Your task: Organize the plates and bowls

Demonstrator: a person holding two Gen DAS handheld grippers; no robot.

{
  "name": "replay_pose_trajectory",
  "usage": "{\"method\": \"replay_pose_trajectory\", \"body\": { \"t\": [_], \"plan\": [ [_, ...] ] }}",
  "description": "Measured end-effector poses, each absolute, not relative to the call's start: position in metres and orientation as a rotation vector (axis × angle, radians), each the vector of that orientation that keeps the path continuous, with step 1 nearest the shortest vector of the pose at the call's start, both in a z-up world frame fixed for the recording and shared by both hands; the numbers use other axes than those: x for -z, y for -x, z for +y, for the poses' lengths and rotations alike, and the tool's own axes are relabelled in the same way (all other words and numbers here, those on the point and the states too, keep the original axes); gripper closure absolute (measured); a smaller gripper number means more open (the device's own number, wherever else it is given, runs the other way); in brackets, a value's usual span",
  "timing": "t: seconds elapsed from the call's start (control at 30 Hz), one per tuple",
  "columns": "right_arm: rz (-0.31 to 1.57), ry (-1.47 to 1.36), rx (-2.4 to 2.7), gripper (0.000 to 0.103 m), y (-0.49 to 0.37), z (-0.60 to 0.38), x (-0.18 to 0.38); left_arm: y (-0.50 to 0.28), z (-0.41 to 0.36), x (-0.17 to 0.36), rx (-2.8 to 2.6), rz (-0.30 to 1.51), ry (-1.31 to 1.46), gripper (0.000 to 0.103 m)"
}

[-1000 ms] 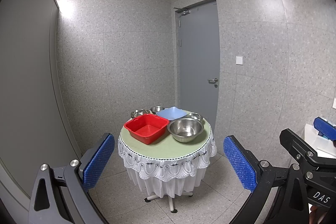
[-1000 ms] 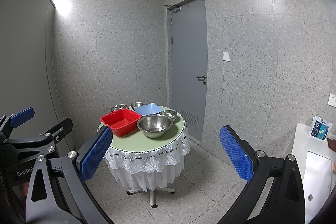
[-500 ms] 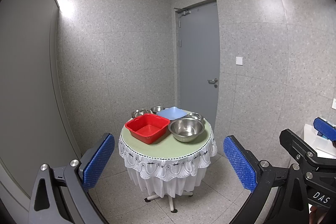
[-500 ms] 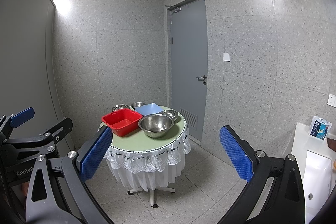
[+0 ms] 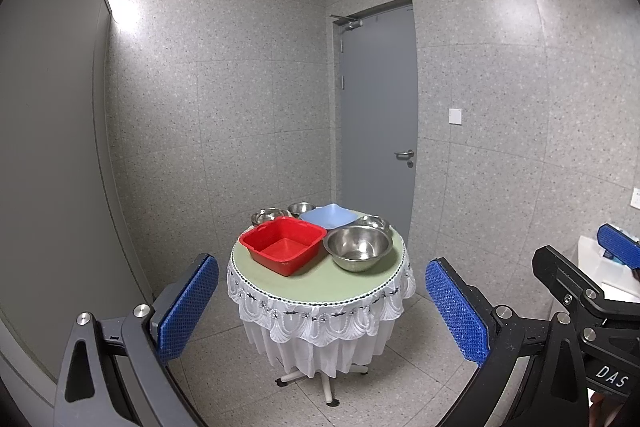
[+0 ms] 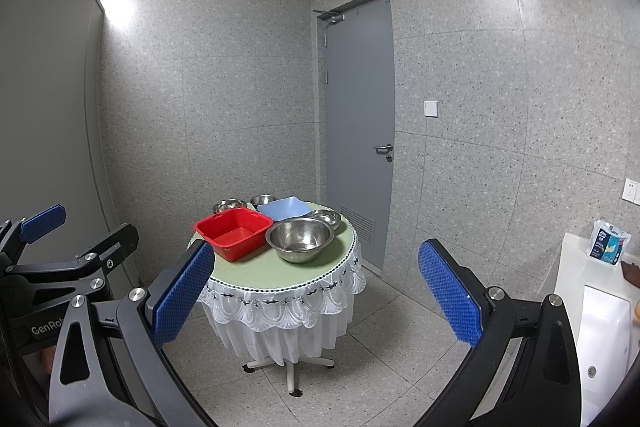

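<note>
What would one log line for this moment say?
left gripper: open, empty | right gripper: open, empty | red tub, large steel bowl: on table, untouched

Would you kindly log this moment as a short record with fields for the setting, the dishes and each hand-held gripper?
setting: small round table with green top and white lace skirt, in a grey-tiled room by a closed grey door
front dishes: red square plastic basin beside large steel bowl
back dishes: pale blue square plate, three small steel bowls; one sits left of the plate
left hand-held gripper: open, empty, short of the table
right hand-held gripper: open, empty, short of the table
progress: nothing grasped yet
</note>
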State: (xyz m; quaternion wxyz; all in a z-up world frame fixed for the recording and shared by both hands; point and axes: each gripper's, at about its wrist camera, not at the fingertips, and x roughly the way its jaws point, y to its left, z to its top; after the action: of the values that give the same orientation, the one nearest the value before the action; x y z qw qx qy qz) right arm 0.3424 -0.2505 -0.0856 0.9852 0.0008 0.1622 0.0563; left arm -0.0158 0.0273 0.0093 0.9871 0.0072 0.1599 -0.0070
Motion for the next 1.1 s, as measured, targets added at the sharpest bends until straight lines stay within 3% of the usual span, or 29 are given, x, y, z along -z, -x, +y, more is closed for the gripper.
{"method": "replay_pose_trajectory", "body": {
  "t": [0.6, 1.1],
  "plan": [
    [0.333, -0.010, -0.098, 0.000, -0.361, -0.224, 0.083, -0.016, 0.058, -0.008, 0.025, 0.329, -0.018, 0.001],
    [0.382, -0.012, -0.124, 0.000, -0.441, -0.213, 0.110, -0.124, 0.072, 0.003, -0.001, 0.408, 0.002, 0.001]
  ]
}}
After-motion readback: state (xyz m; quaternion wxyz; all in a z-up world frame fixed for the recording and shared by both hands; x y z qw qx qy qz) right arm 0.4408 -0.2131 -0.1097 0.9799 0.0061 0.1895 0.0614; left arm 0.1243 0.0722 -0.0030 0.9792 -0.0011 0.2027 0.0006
